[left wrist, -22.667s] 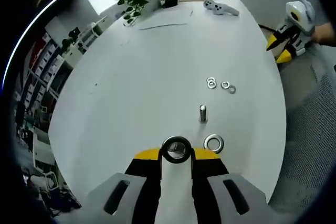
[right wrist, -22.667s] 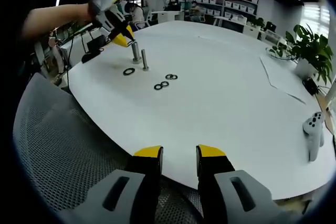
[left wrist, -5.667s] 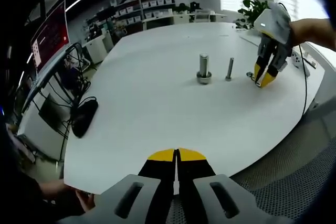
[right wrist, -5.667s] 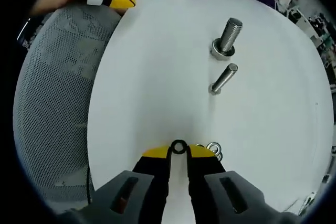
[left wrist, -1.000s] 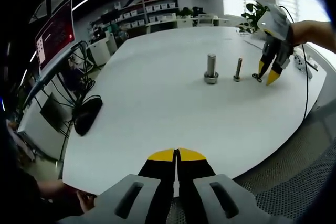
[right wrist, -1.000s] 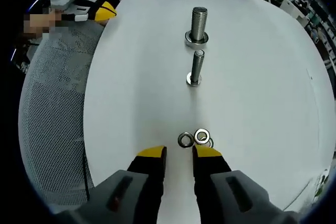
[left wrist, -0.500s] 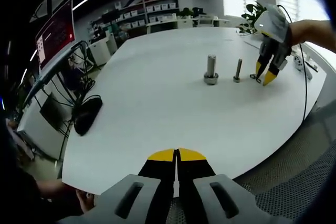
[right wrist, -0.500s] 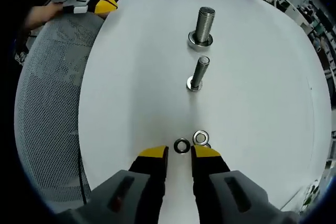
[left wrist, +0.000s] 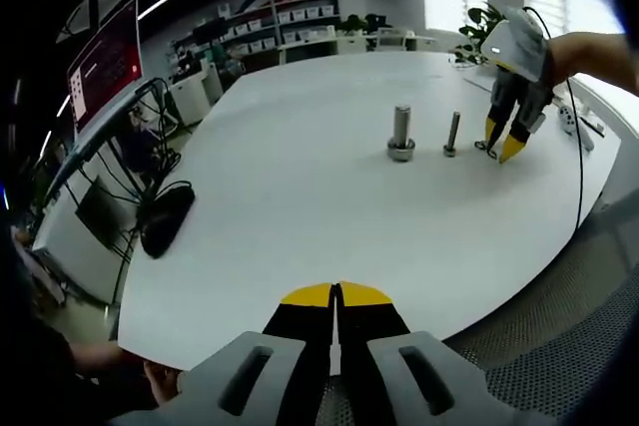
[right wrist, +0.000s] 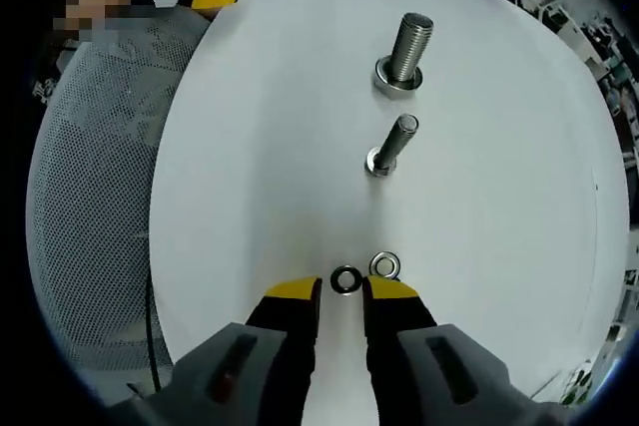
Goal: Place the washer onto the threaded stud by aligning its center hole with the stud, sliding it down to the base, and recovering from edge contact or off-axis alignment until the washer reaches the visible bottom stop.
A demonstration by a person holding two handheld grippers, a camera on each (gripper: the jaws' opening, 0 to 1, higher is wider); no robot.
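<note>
Right tool (right wrist: pixel 341 298) has dropped closer over the washer (right wrist: pixel 345 279): jaws spread, washer flat on the table (right wrist: pixel 260 147) just ahead of the tips, not yet pinched. Pickup looks imminent. Left tool (left wrist: pixel 336 296) pressed together, empty, parked well back. Count: two studs, thin (right wrist: pixel 391 156) nearer and thick (right wrist: pixel 407 50) beyond; two loose washers ahead, second (right wrist: pixel 383 265) beside the first.

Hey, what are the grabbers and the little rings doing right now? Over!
Right gripper open, jaws astride a loose washer on the table. Left gripper shut, empty. Small stud and big stud each already wear a washer.
</note>
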